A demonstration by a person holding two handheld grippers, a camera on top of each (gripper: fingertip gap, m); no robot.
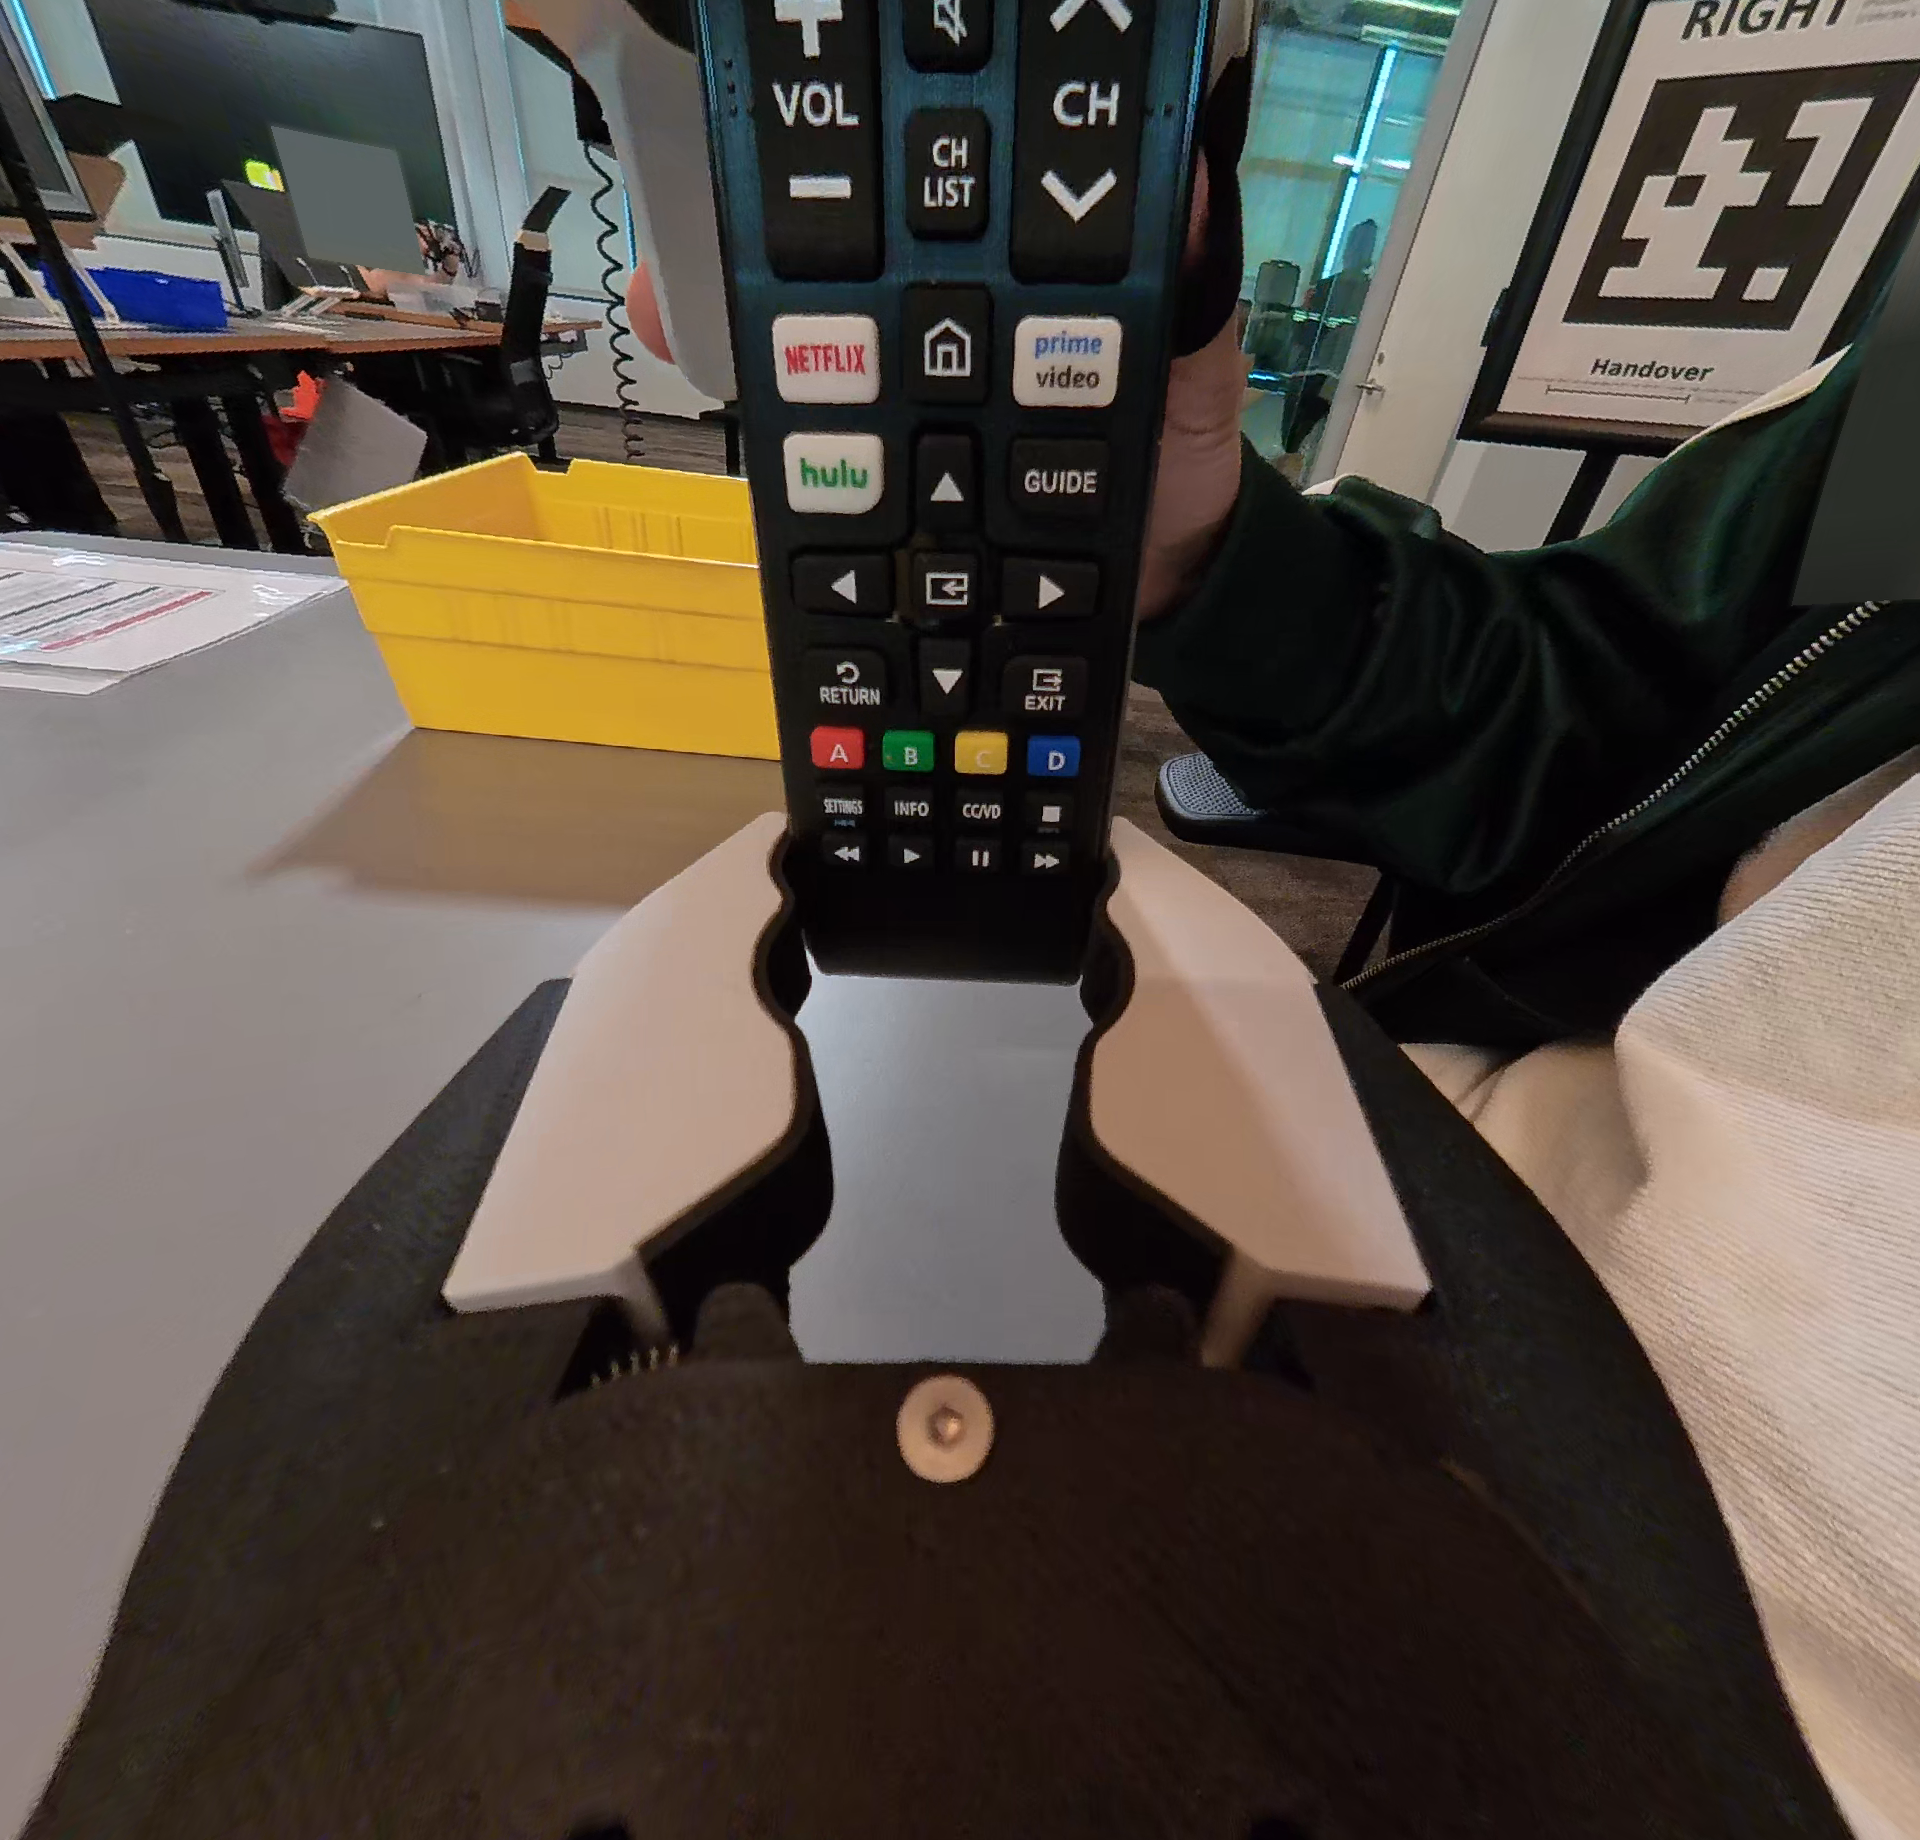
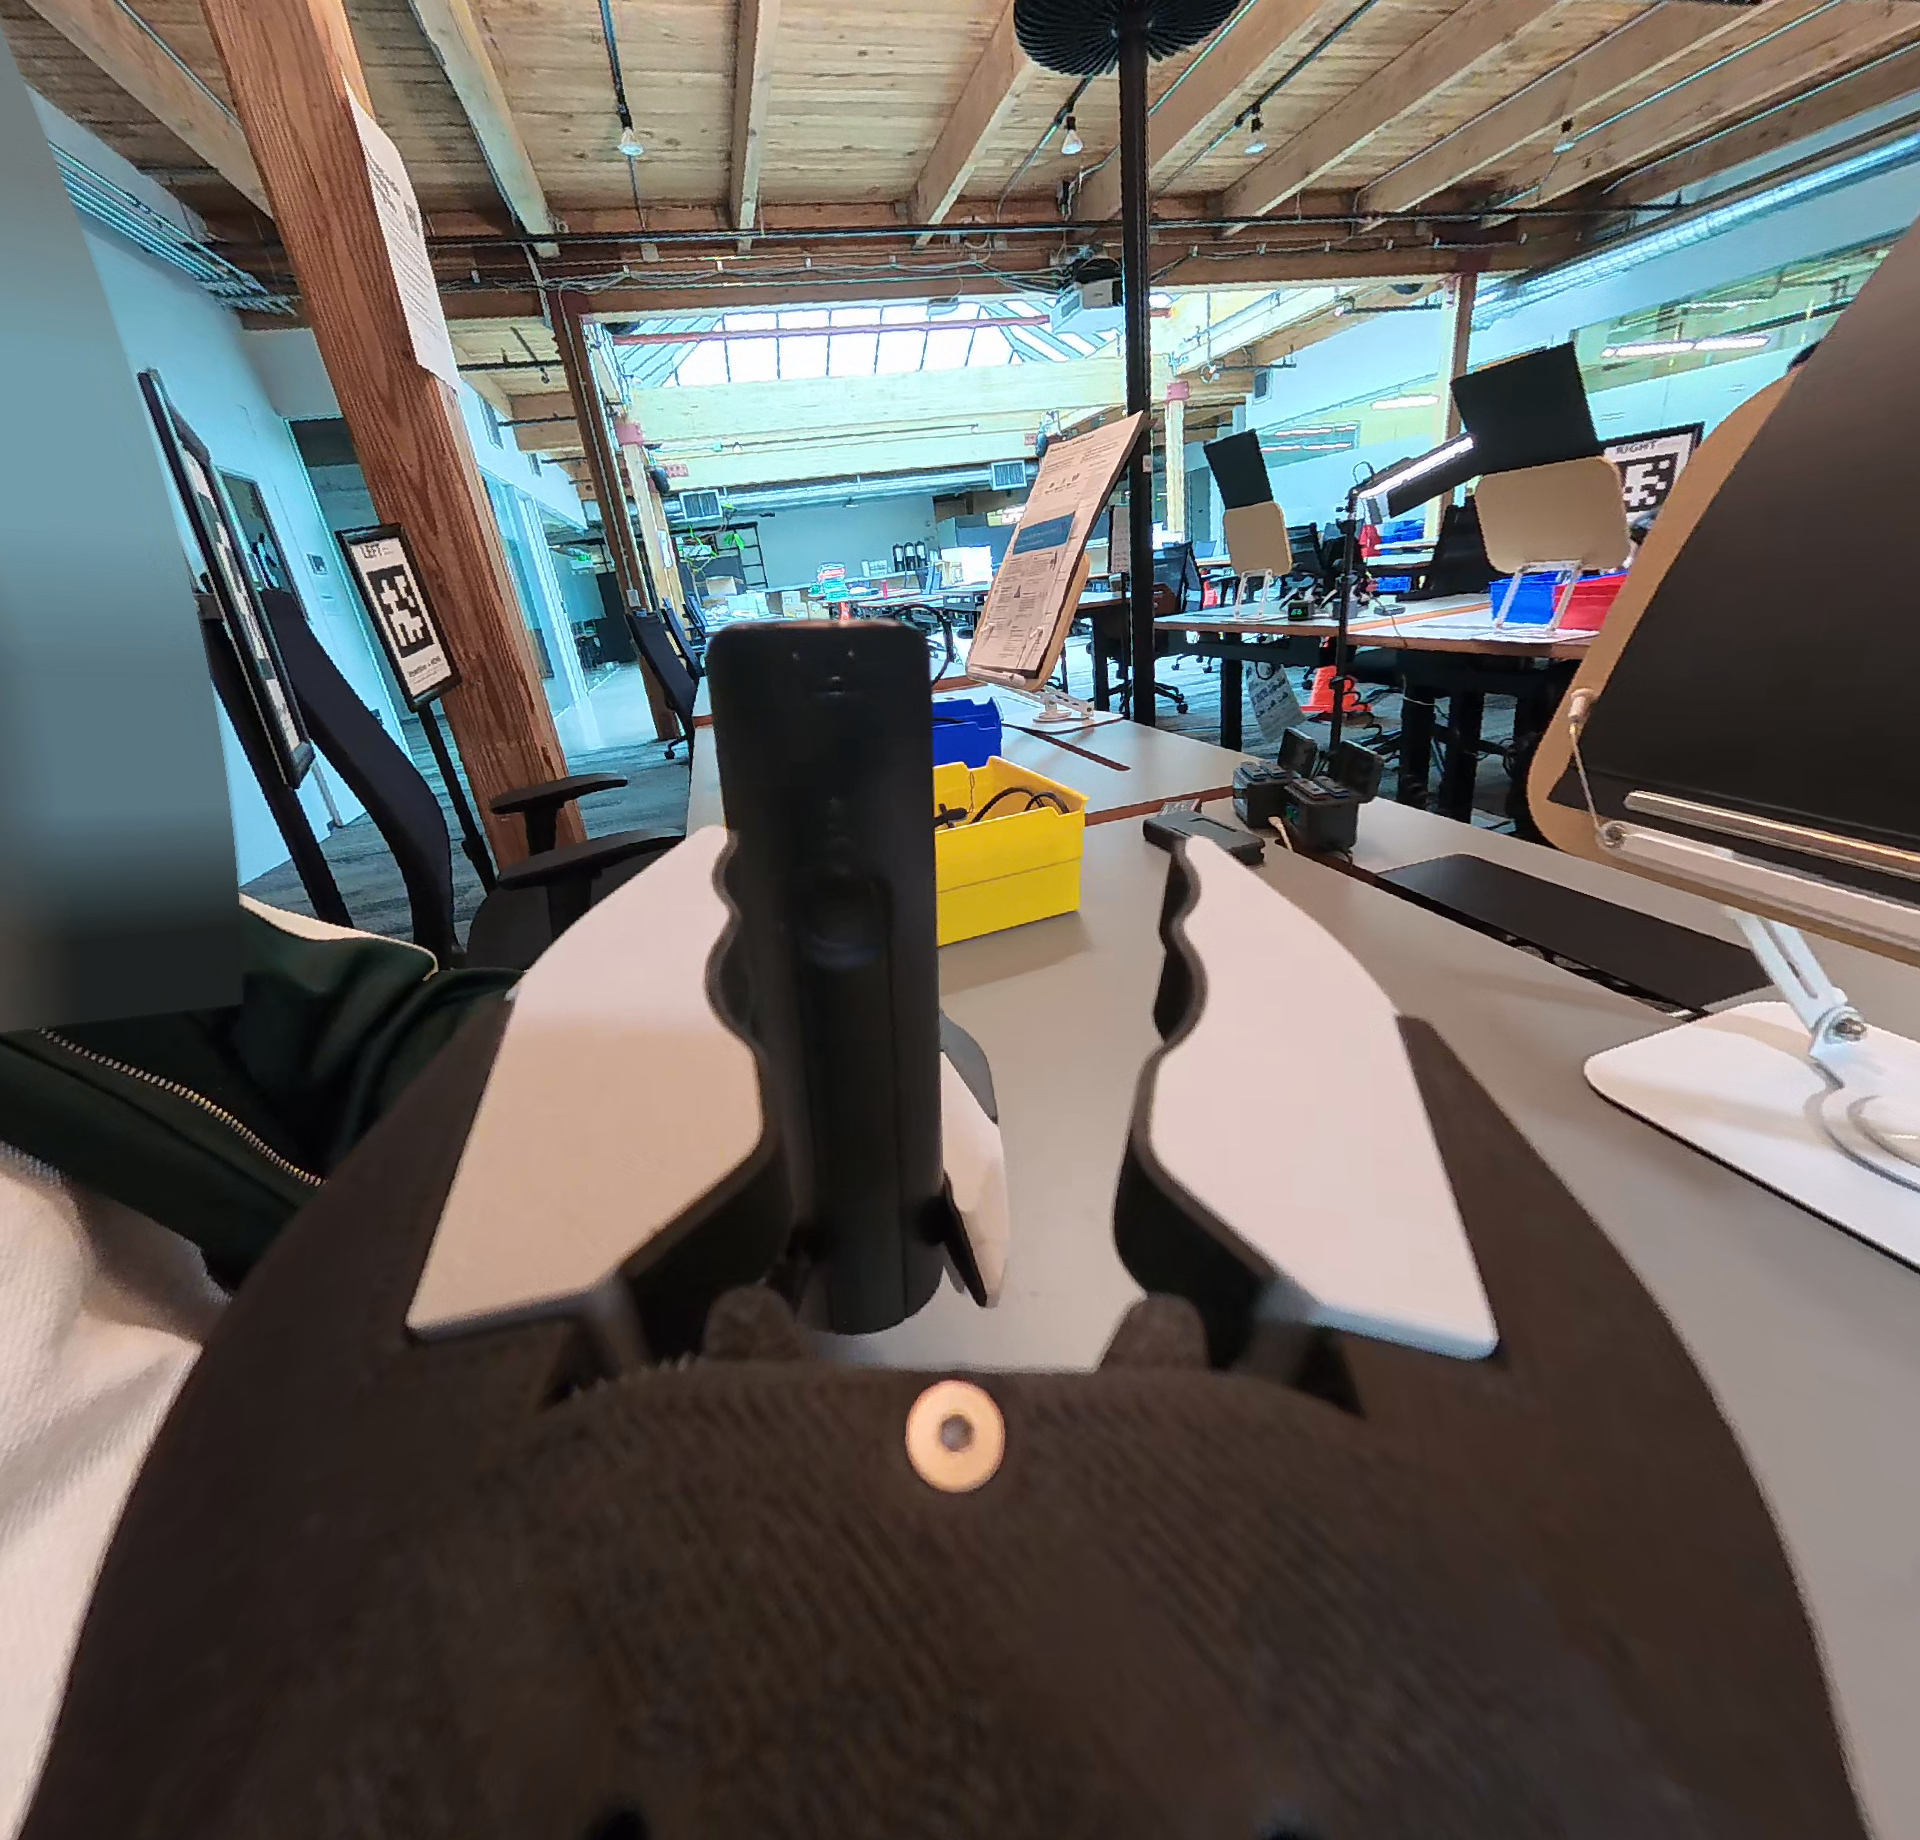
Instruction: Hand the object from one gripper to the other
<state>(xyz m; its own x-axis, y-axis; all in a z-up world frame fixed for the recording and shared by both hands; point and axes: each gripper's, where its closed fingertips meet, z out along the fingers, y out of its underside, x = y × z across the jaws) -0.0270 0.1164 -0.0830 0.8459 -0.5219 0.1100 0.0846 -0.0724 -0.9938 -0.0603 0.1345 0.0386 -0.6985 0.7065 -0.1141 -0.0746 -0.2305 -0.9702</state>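
A black remote control (image 1: 945, 585) with white and coloured buttons stands upright, buttons facing my left wrist camera. My left gripper (image 1: 948, 855) is shut on its bottom end, one white finger on each side. In the right wrist view the remote (image 2: 821, 855) shows its dark back and rests against the left finger of my right gripper (image 2: 951, 855), which is open with a wide gap to its right finger. The right gripper's white finger (image 1: 634, 149) and the hand holding it flank the remote's upper part. A left gripper finger (image 2: 982, 1167) shows low behind the remote.
A yellow bin (image 1: 551, 606) stands on the grey table (image 1: 208, 907); it also shows in the right wrist view (image 2: 1003, 855). A printed sheet (image 1: 104, 606) lies far left. A dark green sleeve (image 1: 1455, 668) is at the right. A tablet stand (image 2: 1714, 803) occupies the right side. The gap from one gripper's tips to the other's is roughly 12 cm.
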